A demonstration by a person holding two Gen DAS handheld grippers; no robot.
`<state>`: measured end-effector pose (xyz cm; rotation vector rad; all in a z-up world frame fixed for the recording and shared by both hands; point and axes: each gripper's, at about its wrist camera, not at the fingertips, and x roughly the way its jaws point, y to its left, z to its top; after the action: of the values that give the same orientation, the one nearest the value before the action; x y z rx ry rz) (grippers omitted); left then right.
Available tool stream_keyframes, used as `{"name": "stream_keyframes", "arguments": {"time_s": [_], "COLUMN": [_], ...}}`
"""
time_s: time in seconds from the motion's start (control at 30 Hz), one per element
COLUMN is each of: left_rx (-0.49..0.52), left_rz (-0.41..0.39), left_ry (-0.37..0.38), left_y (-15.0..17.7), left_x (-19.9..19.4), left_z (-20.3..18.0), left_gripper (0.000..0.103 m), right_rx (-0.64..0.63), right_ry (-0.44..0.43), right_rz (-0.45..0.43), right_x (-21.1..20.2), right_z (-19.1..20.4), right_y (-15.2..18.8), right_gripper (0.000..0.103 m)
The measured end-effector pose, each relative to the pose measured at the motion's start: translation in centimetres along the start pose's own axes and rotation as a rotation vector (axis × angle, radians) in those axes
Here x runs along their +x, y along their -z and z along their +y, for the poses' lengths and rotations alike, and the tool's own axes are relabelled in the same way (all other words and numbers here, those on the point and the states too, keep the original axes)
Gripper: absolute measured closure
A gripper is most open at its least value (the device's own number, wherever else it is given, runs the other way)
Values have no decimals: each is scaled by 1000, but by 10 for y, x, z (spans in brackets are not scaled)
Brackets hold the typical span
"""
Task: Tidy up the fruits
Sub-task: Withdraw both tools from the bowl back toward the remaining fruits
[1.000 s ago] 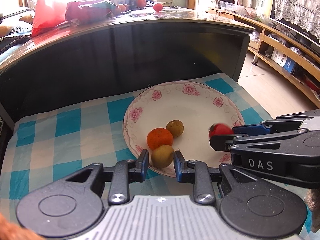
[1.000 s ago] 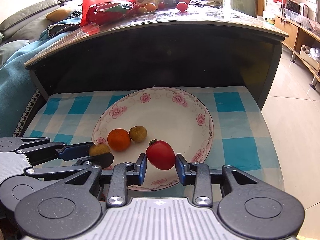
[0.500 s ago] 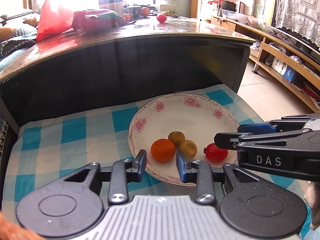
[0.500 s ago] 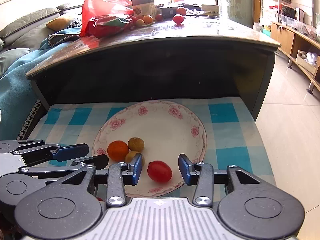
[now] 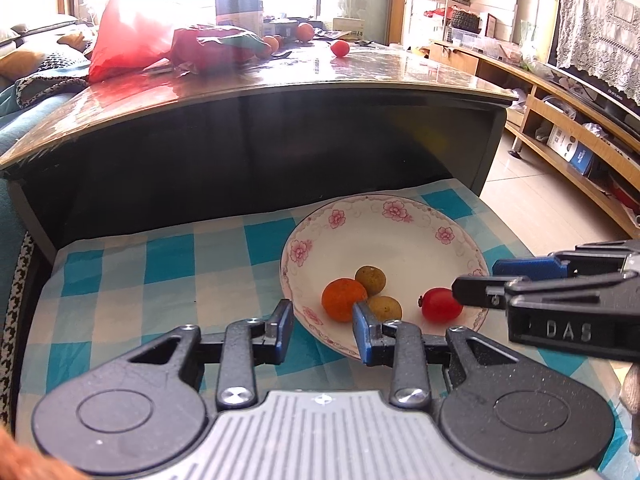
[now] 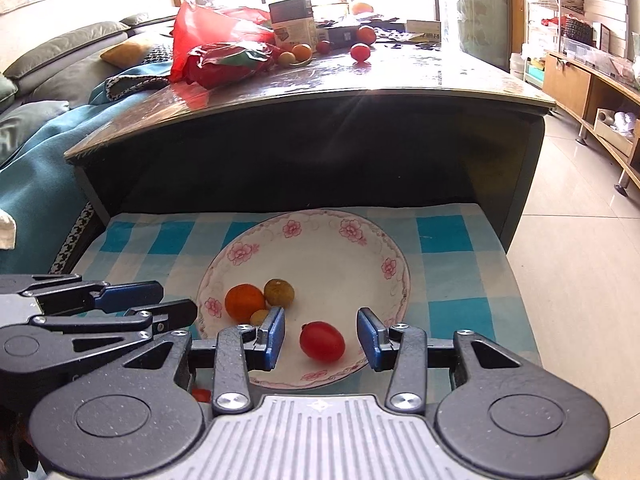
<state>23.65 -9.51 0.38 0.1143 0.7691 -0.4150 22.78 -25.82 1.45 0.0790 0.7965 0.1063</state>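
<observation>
A white plate with pink flowers (image 5: 404, 236) (image 6: 320, 248) lies on a blue checked cloth. On it are an orange (image 5: 343, 299) (image 6: 245, 302), two brownish-green fruits (image 5: 370, 279) (image 5: 385, 307) (image 6: 279, 292) and a red tomato (image 5: 441, 304) (image 6: 322, 341). My left gripper (image 5: 323, 330) is open and empty above the plate's near rim. My right gripper (image 6: 321, 338) is open, its jaws standing either side of the tomato without touching it; it also shows in the left wrist view (image 5: 492, 280).
A dark glass-topped table (image 5: 280, 92) (image 6: 360, 80) rises behind the cloth, carrying a red bag (image 5: 132, 40) (image 6: 208, 28), a box and more loose fruit (image 5: 340, 48) (image 6: 360, 51). A sofa is at left; a tiled floor (image 6: 580, 264) and wooden shelves (image 5: 568, 140) are at right.
Both grippers opened and let go: the brownish-green fruit from the left and the tomato from the right now lie on the plate. Both grippers have drawn back and risen.
</observation>
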Motion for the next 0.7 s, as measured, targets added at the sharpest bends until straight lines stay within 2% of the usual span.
{"name": "stream_keyframes", "arguments": {"time_s": [0.4, 0.7], "left_rx": [10, 6], "left_rz": [38, 63], "left_ry": [14, 17], "left_y": [24, 45], "left_x": [-19, -32], "left_z": [17, 45], "left_gripper": [61, 61], "right_rx": [-105, -164], "right_ry": [-124, -255], "right_rz": [111, 199], "right_x": [0, 6], "right_z": [35, 72], "right_y": [33, 57], "right_gripper": [67, 67]}}
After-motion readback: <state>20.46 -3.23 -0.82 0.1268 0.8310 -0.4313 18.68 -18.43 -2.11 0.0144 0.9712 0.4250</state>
